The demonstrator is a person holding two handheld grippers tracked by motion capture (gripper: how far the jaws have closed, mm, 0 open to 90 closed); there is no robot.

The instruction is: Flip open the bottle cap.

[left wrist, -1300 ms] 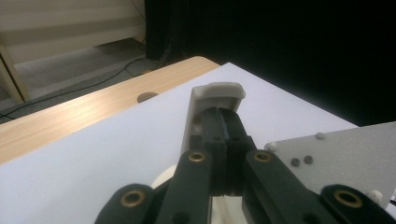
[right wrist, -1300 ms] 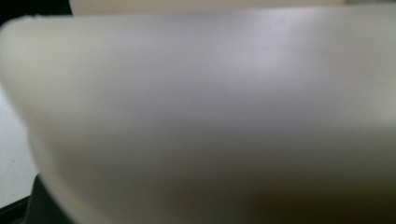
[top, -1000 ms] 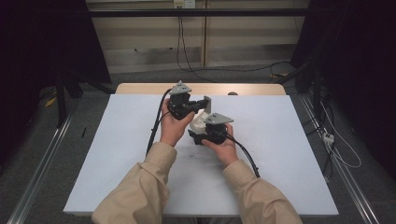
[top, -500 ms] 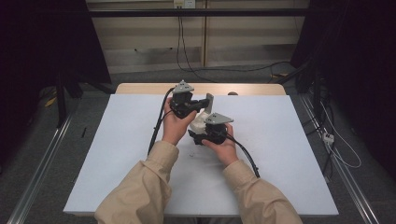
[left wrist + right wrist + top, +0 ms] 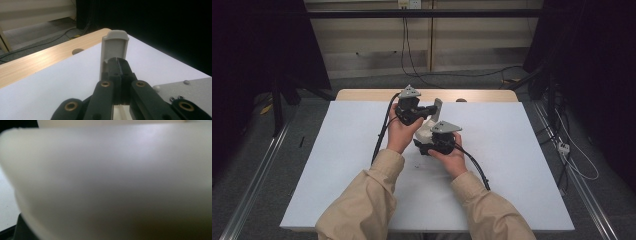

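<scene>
I take the white mat (image 5: 337, 165) as my landmark; it covers nearly the whole table, with a strip of bare wooden edge (image 5: 362, 94) showing along its far side. A small round hole (image 5: 78, 51) sits in that wood, just beyond the mat's far border. The floor past the table carries loose cables (image 5: 472, 75), well apart from my work.

Over the middle of the mat, toward its far half, my left gripper (image 5: 428, 111) points right and slightly away from me. Its 2 black jaws are pressed together, and in the left gripper view a flat beige plastic tab (image 5: 114, 50) stands upright just behind their tips; the jaws look clamped on its lower part. My left wrist is bent inward, forearm angling up from the mat's near edge.

The pale plastic piece (image 5: 428, 131) hangs between both tools, above the mat's centre. My right gripper (image 5: 432, 145) sits just nearer to me, its grey plate on top, hand cupped under it. In the right gripper view the blurred plastic surface (image 5: 112, 182) blocks the jaws, so I cannot tell whether those fingers are together or apart.
</scene>
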